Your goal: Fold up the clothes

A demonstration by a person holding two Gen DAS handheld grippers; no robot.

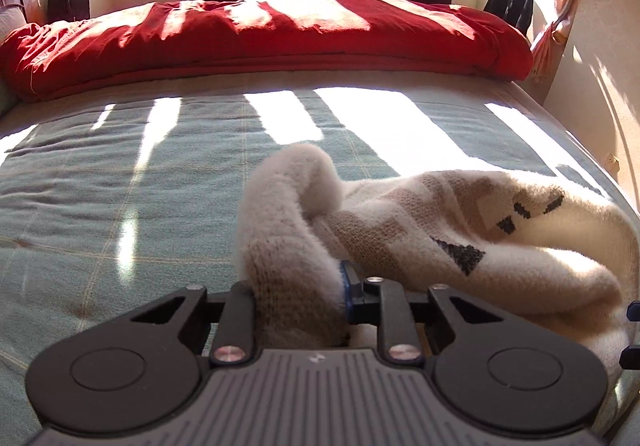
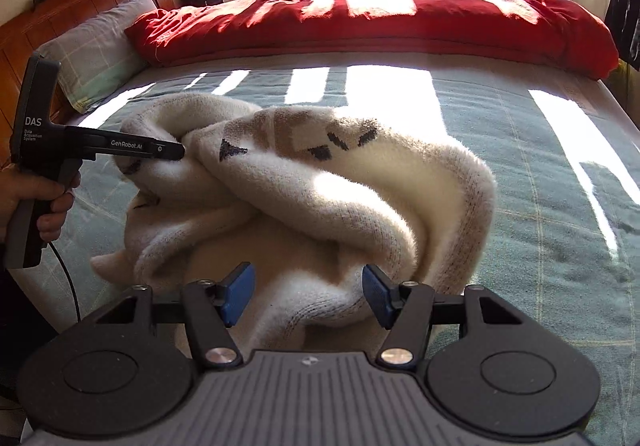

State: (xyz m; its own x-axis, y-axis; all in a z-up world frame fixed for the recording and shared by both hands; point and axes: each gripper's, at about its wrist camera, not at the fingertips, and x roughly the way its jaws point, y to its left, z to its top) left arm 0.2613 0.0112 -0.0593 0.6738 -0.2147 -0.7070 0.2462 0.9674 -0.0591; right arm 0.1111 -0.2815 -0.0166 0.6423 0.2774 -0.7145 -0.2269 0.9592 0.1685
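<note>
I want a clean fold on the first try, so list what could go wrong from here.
1. The left tool pinches a thick bunched roll of the cream sweater, not a clear edge, so lifting may drag the whole heap.
2. The right tool stands open over a rumpled fold and may catch several layers at once.
3. The sweater lies twisted on the bed sheet; folding now could lock in creases.

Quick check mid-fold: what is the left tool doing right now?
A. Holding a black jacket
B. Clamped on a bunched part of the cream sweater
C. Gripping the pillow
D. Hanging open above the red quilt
B: in the left wrist view the left tool has its fingers pressed on a bunched fold of the cream sweater.
</note>
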